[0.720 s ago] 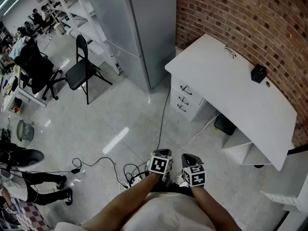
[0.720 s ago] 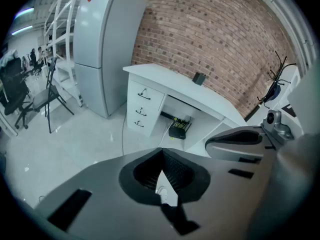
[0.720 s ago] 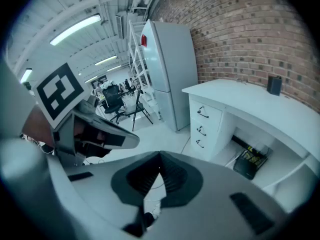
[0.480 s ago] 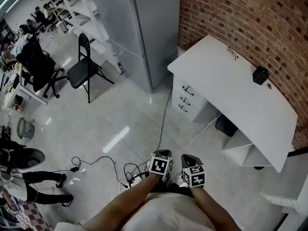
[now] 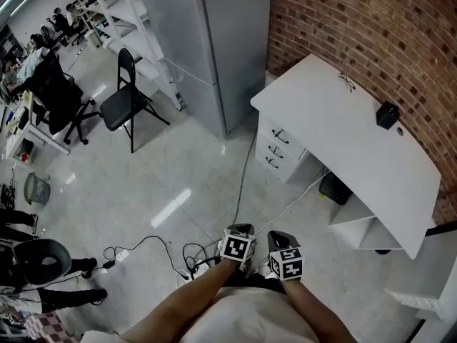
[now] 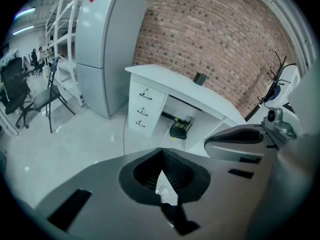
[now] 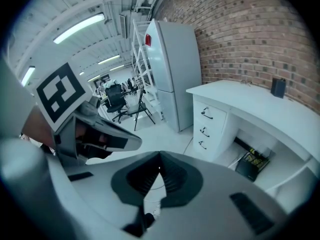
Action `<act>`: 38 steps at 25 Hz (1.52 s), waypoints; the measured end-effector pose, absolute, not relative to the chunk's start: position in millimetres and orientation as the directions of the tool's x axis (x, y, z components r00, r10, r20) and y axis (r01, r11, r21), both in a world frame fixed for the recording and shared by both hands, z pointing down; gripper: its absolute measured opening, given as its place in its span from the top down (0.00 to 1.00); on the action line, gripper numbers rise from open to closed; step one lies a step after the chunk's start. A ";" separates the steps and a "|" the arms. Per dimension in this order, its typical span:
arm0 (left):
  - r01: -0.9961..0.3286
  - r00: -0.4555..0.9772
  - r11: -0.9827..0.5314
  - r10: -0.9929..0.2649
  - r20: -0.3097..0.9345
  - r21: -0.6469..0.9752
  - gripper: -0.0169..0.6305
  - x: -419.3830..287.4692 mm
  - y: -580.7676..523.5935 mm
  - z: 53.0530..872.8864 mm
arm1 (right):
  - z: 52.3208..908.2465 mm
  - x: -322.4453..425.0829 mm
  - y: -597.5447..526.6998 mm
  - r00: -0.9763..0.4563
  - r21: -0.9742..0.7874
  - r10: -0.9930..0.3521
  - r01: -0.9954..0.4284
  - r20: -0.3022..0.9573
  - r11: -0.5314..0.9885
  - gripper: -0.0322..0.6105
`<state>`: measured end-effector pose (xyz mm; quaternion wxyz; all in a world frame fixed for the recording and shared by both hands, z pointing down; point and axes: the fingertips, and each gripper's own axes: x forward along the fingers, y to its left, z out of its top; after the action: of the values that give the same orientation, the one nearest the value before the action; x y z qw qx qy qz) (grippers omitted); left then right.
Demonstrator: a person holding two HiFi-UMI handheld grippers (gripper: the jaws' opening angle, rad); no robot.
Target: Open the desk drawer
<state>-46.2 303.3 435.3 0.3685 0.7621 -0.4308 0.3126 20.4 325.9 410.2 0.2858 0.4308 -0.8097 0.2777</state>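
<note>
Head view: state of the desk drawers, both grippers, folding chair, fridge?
desk drawers: all three shut
left gripper: shut, empty, well short of the desk
right gripper: shut, empty
folding chair: unfolded, standing, nobody on it
fridge: doors shut

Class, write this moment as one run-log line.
left gripper: shut, empty | right gripper: shut, empty | desk drawers: closed, far from grippers
</note>
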 end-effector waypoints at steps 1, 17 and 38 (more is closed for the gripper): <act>-0.886 0.436 -0.359 -0.426 0.793 0.294 0.97 -45.7 302.9 436.1 | 410.7 21.3 325.7 -0.462 -0.202 -0.539 -0.858 0.704 0.472 0.93; -0.838 0.515 -0.406 -0.372 0.772 0.364 0.97 -41.9 297.3 462.2 | 412.1 53.3 317.2 -0.334 -0.117 -0.567 -0.916 0.753 0.385 0.93; -0.848 0.478 -0.425 -0.352 0.805 0.318 0.97 -41.2 237.7 471.7 | 412.8 64.6 248.5 -0.340 -0.140 -0.602 -0.925 0.723 0.354 0.93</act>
<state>-41.2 237.7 471.7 0.3715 0.7753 -0.3869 0.3335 64.6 248.5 412.8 0.2904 0.4957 -0.7699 0.2778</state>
